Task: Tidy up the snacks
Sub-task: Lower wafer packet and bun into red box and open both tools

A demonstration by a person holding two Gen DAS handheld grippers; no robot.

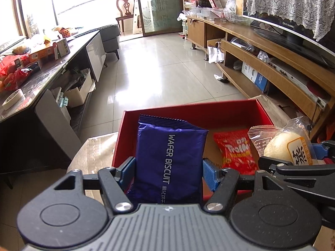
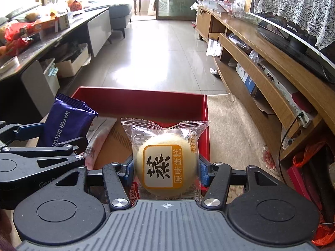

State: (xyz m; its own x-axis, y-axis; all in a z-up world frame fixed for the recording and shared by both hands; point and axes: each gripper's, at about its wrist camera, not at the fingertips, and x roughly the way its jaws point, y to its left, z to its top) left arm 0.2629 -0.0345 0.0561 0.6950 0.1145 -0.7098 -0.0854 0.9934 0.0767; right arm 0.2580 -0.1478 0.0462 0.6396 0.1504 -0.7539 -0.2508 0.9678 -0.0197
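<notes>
left gripper (image 1: pixel 168 167) clamps the purple wafer biscuit packet (image 1: pixel 169 159) by its two long sides, blue pads pressed against the foil. the packet stands on end, long axis running away from the claw, crimped top edge pointing toward the far wall of the red box (image 1: pixel 188 115).

right gripper (image 2: pixel 166 167) grips the steamed cake packet (image 2: pixel 166 165), pads on either side of the round yellow cake, clear wrapper flaring above and below. it sits just beside the left gripper, to its right.

both loads hang over the near part of the red box, above its cardboard floor. in the box already: a red trolli gummy bag (image 1: pixel 235 150) lying flat between the two claws, and a pale pink wrapped snack (image 2: pixel 100 133) near the left side.

judgement: drop-off is the step in hand. open floor lies straight ahead of each claw, so each packet goes forward and down. the wafer packet is nearer the left wall, the cake nearer the right wall, which keeps the arms from crossing.

beyond the box: tiled floor (image 1: pixel 157 73), a wooden tv stand (image 2: pixel 261 67).
</notes>
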